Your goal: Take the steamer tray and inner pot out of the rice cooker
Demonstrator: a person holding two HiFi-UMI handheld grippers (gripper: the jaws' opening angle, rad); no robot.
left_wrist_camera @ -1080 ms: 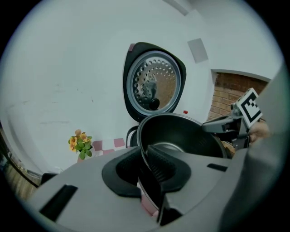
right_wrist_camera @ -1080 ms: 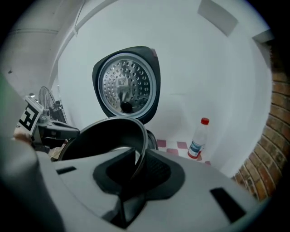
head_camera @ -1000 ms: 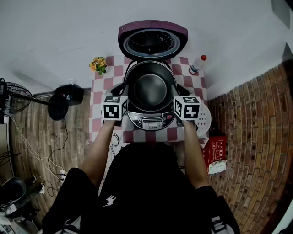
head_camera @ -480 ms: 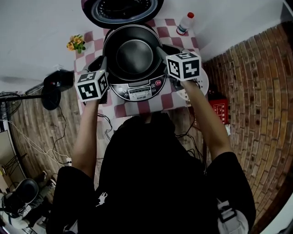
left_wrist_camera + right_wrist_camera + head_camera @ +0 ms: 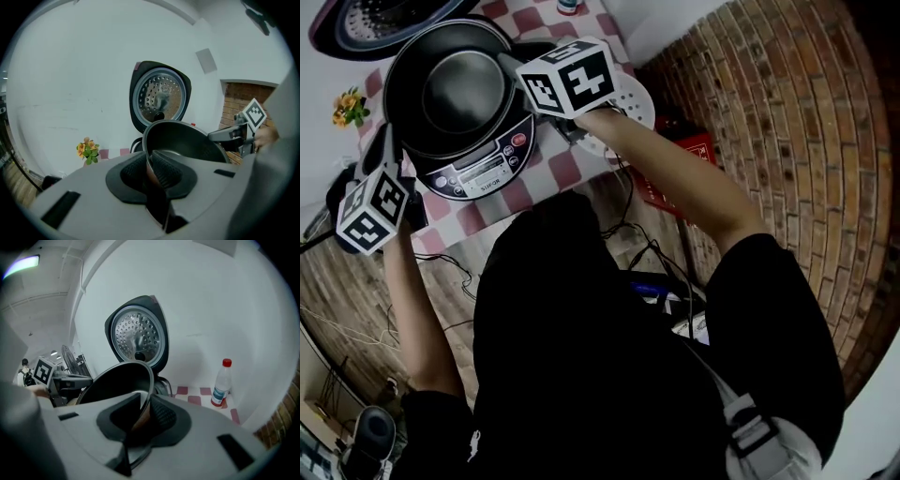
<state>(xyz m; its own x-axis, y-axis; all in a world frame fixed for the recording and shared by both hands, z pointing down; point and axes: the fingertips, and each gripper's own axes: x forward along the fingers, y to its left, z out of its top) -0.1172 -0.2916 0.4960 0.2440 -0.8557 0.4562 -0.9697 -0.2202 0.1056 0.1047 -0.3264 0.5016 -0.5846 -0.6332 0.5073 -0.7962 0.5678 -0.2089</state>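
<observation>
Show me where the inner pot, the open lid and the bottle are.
inner pot (image 5: 464,86), head view, its inner bottom.
open lid (image 5: 161,96), left gripper view, its perforated inner plate.
bottle (image 5: 219,390), right gripper view, its label.

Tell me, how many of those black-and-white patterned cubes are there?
2. The left cube rides on the left gripper, the right cube on the right gripper; both grippers clamp the inner pot rim. None appears hidden.

The 2 bare arms reach forward to the pot (image 5: 459,89). The left gripper (image 5: 391,142) clamps the pot's left rim and the right gripper (image 5: 510,64) its right rim, each with its jaws pinching the thin wall. Both point slightly downward.
</observation>
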